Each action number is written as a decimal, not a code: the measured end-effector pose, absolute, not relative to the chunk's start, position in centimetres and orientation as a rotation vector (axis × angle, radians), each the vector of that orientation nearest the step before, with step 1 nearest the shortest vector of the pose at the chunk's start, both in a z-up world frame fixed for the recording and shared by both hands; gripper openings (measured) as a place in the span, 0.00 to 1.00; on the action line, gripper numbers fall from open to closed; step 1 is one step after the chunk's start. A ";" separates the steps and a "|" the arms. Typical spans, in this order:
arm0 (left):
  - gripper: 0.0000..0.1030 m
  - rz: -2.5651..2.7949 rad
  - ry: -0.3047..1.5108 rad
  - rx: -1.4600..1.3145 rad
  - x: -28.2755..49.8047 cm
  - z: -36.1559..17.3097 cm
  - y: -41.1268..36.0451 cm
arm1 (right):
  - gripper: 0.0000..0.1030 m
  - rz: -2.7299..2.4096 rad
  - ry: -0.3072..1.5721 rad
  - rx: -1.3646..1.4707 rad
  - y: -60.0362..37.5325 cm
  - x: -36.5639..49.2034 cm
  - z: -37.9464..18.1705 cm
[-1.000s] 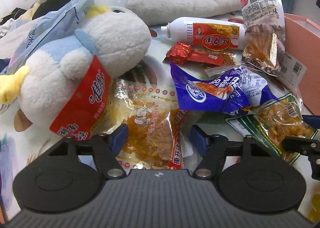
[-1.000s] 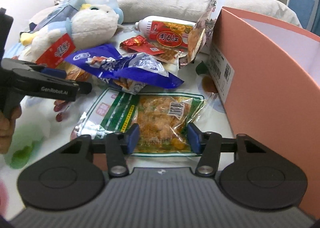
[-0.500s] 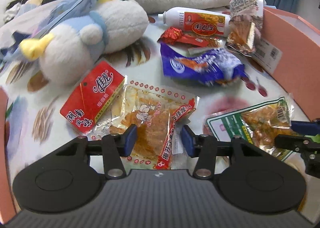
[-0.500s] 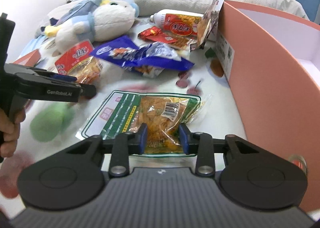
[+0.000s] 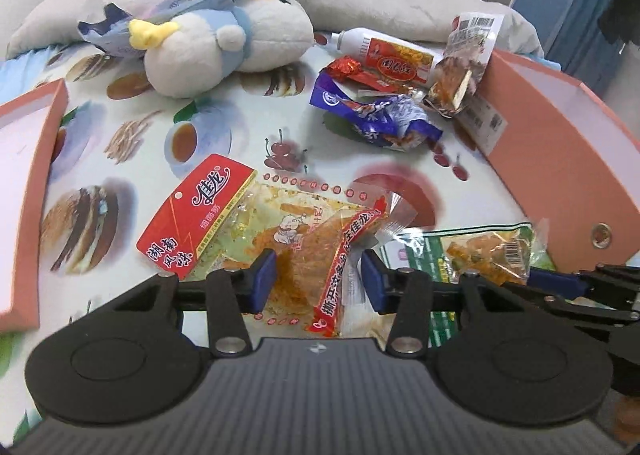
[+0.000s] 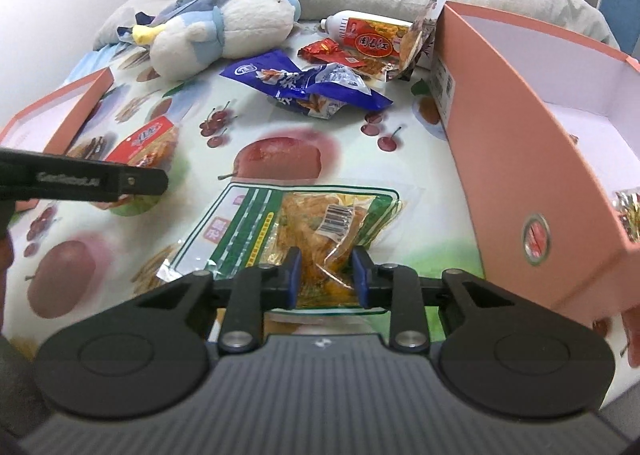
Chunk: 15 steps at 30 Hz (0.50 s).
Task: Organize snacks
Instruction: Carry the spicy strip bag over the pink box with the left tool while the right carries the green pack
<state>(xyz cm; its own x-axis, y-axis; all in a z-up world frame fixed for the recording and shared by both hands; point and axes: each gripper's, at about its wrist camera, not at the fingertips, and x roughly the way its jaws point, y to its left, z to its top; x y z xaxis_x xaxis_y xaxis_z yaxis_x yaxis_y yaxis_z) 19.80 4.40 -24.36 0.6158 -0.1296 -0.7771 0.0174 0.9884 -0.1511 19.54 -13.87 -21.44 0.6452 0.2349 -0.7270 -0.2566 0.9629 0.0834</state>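
We are closing the left gripper (image 5: 315, 281) on the red-labelled snack pack (image 5: 256, 231), its jaws pinching the near end. We are closing the right gripper (image 6: 325, 275) on the green-striped snack pack (image 6: 304, 223), pinching its near end beside the pink box (image 6: 520, 143) on the fruit-print cloth (image 6: 280, 127).

Middle cloth (image 6: 276, 153): bare, you can pass here.
Right: pink box (image 6: 532, 159) wall blocks you; its top is open.
Left: box lid (image 5: 28, 191) at the edge.
Far: plush (image 5: 240, 43), blue bag (image 6: 308, 87) and bottle (image 6: 372, 33) crowd the way.
Left gripper (image 5: 316, 281): just beside your right one.
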 end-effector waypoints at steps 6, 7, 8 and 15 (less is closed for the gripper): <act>0.50 -0.061 0.898 -0.173 18.3 -23.2 3.6 | 0.27 0.278 0.818 -0.033 -13.8 18.9 -20.5; 0.50 -0.056 0.896 -0.178 18.2 -22.9 3.5 | 0.26 0.279 0.813 -0.038 -13.8 18.8 -20.2; 0.50 -0.055 0.889 -0.185 18.1 -22.5 3.3 | 0.26 0.282 0.811 -0.038 -13.9 18.8 -20.0; 0.50 -0.044 0.845 -0.223 18.0 -20.0 2.9 | 0.26 0.277 0.777 -0.050 -14.3 18.9 -17.9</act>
